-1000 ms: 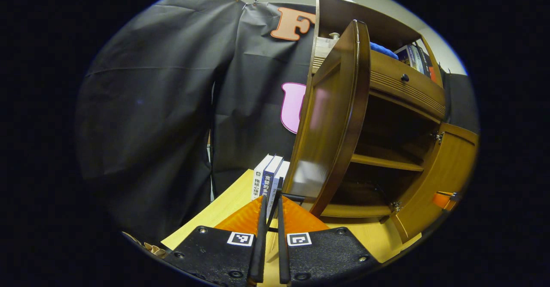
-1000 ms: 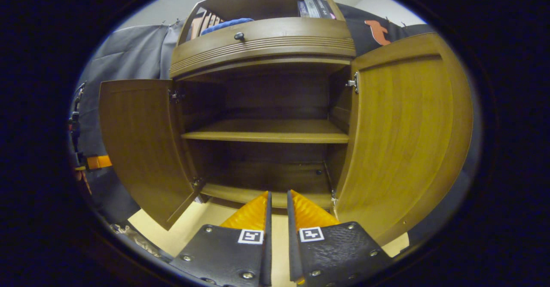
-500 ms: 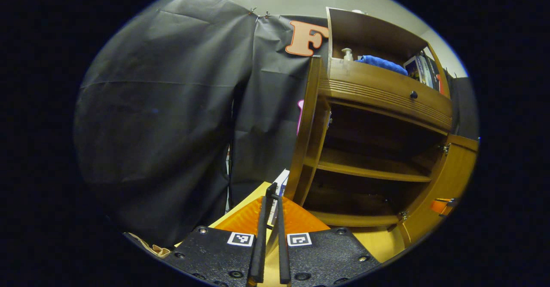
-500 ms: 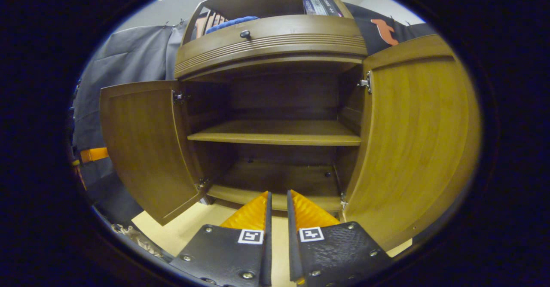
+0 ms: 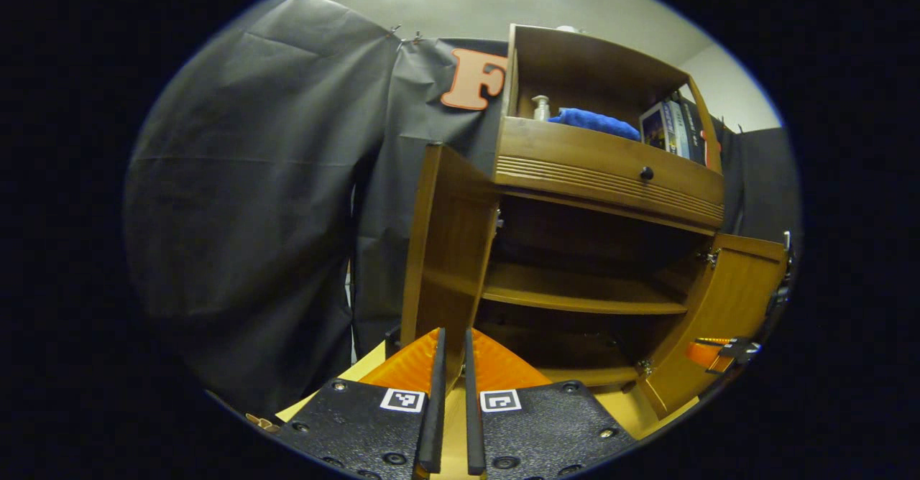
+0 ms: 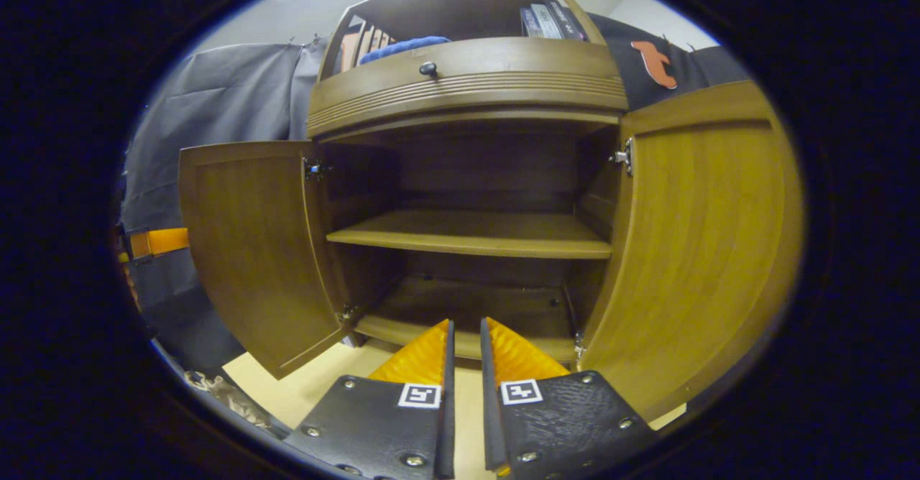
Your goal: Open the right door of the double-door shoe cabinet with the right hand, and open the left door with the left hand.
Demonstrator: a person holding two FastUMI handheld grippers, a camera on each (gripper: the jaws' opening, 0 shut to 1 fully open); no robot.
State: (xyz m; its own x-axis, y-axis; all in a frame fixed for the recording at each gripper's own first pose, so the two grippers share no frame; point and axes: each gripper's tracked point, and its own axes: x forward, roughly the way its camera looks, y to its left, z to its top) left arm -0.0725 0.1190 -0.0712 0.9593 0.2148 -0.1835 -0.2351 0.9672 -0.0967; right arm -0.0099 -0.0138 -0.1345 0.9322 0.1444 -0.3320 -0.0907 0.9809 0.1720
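Pale wooden table (image 6: 316, 383) under the shoe cabinet (image 6: 467, 88), black cloth wall (image 5: 251, 178) behind. Both doors swung wide: left door (image 6: 251, 243) and right door (image 6: 690, 250), bare inner shelf (image 6: 474, 232) between. In the left gripper view, blue cloth (image 5: 593, 121) and books (image 5: 672, 124) up top, plus the right claw (image 5: 711, 351) far off by the right door. Left claw (image 5: 451, 343) narrow, gripping nothing; right claw (image 6: 465, 333) likewise narrow and empty.
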